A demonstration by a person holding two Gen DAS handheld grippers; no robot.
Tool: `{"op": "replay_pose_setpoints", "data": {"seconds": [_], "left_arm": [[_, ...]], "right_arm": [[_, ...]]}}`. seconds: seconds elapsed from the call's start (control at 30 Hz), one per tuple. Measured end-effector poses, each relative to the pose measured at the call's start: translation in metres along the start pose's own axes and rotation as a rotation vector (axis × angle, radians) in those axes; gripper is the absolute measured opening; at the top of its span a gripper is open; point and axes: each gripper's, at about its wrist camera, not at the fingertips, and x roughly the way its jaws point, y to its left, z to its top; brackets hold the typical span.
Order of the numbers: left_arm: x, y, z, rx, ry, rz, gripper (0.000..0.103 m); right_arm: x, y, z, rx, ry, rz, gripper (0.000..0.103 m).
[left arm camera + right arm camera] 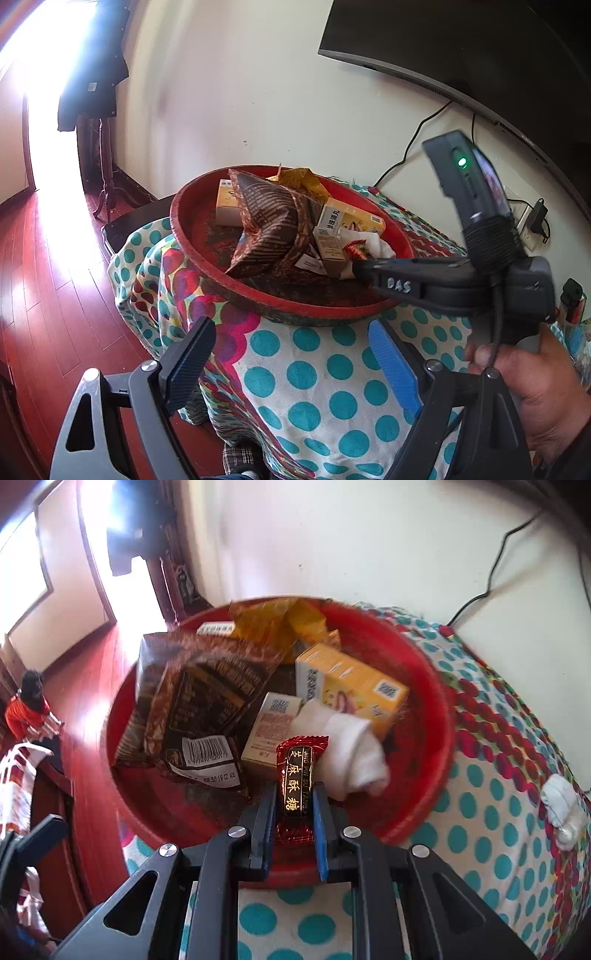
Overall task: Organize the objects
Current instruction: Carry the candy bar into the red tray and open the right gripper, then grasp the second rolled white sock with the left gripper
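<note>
Candy [295, 779] clamped in right gripper [294, 812], over tray [436, 716]; to be released into free spot ahead. Left gripper [291, 365] open, w/ nothing held.

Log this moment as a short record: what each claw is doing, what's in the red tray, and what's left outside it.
right claw: shut on a red wrapped candy, held over the near side of the red tray
left claw: open, holding nothing, above the dotted cloth
tray contents: brown snack bag, yellow box, small tan box, white rolled cloth, yellow wrapper
outside tray: white wad on the cloth
</note>
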Motion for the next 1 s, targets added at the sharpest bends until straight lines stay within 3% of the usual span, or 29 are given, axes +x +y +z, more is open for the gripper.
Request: {"op": "replay_pose_setpoints", "data": {"seconds": [0.23,0.4,0.43,0.5,0.53,0.57,0.67,0.77,0.93,1.0], "left_arm": [[0.000,0.006,0.000,-0.013,-0.006,0.019,0.087],[0.002,0.006,0.000,-0.014,0.000,0.021,0.087],[0.002,0.005,-0.001,-0.011,0.001,0.021,0.087],[0.002,0.002,-0.001,-0.006,-0.001,0.017,0.087],[0.001,0.001,-0.001,-0.003,-0.003,0.016,0.087],[0.000,0.000,-0.001,0.001,-0.009,0.013,0.087],[-0.007,-0.004,0.000,0.008,-0.038,0.000,0.087],[-0.011,-0.008,0.001,0.021,-0.062,-0.003,0.087],[-0.010,-0.016,-0.003,0.058,-0.060,-0.007,0.087],[-0.007,-0.023,-0.006,0.093,-0.053,-0.011,0.087]], "right_arm": [[0.023,-0.007,0.028,0.017,-0.013,-0.084,0.016],[0.023,-0.008,0.030,0.015,-0.012,-0.032,0.022],[0.021,-0.005,0.027,0.007,-0.017,-0.021,0.027],[0.015,-0.004,0.021,0.014,-0.039,-0.004,0.053],[0.009,-0.006,0.018,0.038,-0.064,0.001,0.083],[0.004,-0.008,0.015,0.058,-0.083,0.010,0.096],[-0.018,-0.020,0.008,0.118,-0.157,-0.014,0.095],[-0.036,-0.049,-0.008,0.181,-0.192,-0.151,0.096],[-0.043,-0.136,-0.058,0.319,-0.129,-0.378,0.096],[-0.050,-0.173,-0.080,0.401,-0.111,-0.416,0.096]]}}
